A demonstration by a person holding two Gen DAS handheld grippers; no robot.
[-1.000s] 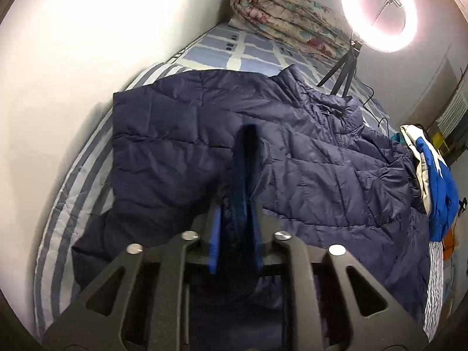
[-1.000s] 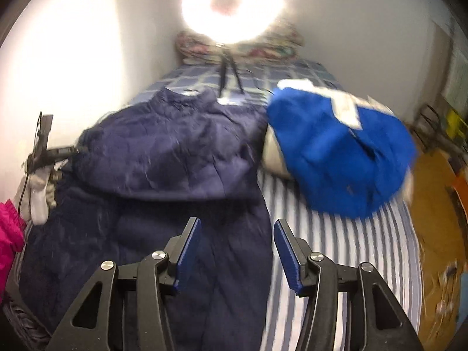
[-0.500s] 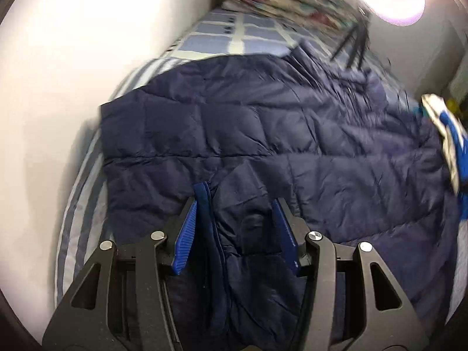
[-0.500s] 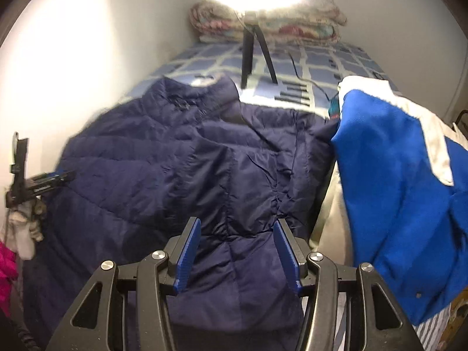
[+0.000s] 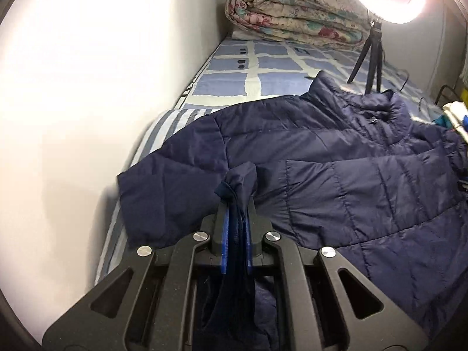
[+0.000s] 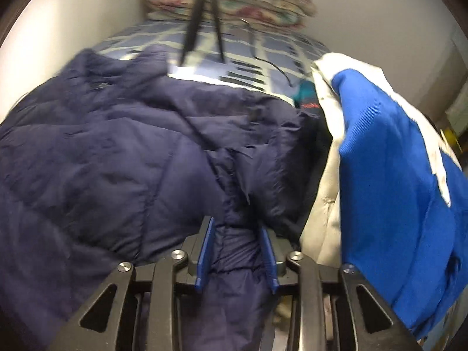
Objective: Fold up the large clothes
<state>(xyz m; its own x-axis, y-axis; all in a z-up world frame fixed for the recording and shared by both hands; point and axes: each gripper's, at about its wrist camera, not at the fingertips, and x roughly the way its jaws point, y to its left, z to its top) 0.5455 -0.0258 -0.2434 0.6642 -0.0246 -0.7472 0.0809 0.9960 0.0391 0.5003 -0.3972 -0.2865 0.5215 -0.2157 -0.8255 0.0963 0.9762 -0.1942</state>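
A navy quilted puffer jacket (image 5: pixel 336 158) lies spread across the bed, collar toward the far end. My left gripper (image 5: pixel 236 219) is shut on a bunched fold of the jacket's near left edge, and the fabric sticks up between the blue pads. In the right wrist view the same jacket (image 6: pixel 117 146) fills the left and middle. My right gripper (image 6: pixel 237 234) has a thick fold of the jacket's right side between its blue pads, with the jaws still part apart and pressing on the fabric.
A ring light on a black tripod (image 5: pixel 370 58) stands on the blue checked bedsheet (image 5: pixel 263 67) behind the jacket. A rolled floral quilt (image 5: pixel 292 20) lies at the bed's head. A blue and white garment (image 6: pixel 395 175) is piled at right. A white wall (image 5: pixel 87 87) runs along the left.
My left gripper, open half a second ago, has shut on the jacket's edge. My right gripper has moved forward and down onto the jacket and narrowed around a fold.
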